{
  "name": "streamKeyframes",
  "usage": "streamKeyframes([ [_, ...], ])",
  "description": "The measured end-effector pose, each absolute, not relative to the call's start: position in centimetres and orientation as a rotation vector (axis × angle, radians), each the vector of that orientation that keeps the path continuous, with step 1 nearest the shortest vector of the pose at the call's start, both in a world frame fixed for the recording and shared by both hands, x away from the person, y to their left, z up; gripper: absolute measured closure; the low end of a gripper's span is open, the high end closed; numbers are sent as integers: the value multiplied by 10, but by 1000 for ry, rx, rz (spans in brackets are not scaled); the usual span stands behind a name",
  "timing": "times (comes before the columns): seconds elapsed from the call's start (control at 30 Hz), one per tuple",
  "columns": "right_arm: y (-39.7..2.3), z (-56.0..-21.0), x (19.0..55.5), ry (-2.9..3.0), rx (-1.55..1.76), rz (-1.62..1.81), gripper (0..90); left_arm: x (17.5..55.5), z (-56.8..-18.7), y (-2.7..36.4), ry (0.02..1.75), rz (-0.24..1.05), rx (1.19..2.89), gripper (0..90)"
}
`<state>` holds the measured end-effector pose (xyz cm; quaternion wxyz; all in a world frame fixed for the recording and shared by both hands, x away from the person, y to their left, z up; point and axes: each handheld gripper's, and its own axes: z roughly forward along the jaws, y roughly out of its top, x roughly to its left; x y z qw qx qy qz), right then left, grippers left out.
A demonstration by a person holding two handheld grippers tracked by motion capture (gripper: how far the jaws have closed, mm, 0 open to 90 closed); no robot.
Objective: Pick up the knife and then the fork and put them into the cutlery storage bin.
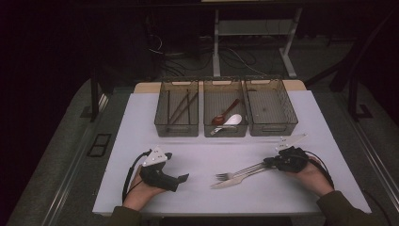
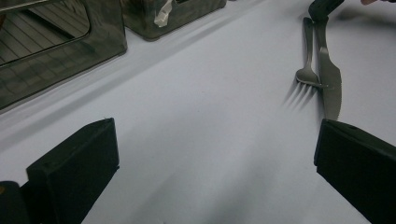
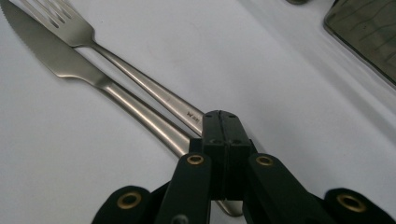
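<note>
Two black grippers are seen, the left gripper (image 1: 181, 178) and the right gripper (image 1: 267, 161). Each is topped by a pale grey three-cornered plate marked with small dark dots. A black cable is looped from each gripper back past the wrist. In the right gripper view, flat black links are joined by brass-coloured rivets behind block-shaped jaws. Dark olive sleeves are worn on both forearms at the near edge.
</note>
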<state>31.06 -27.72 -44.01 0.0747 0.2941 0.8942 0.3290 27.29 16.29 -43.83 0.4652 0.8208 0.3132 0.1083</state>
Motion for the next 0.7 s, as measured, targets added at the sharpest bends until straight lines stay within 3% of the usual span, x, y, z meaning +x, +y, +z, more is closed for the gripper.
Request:
streamKeyframes([
  [0.7, -267, -440, 301, 2805, 786, 949, 899, 273, -441, 159, 743, 224, 2036, 0],
])
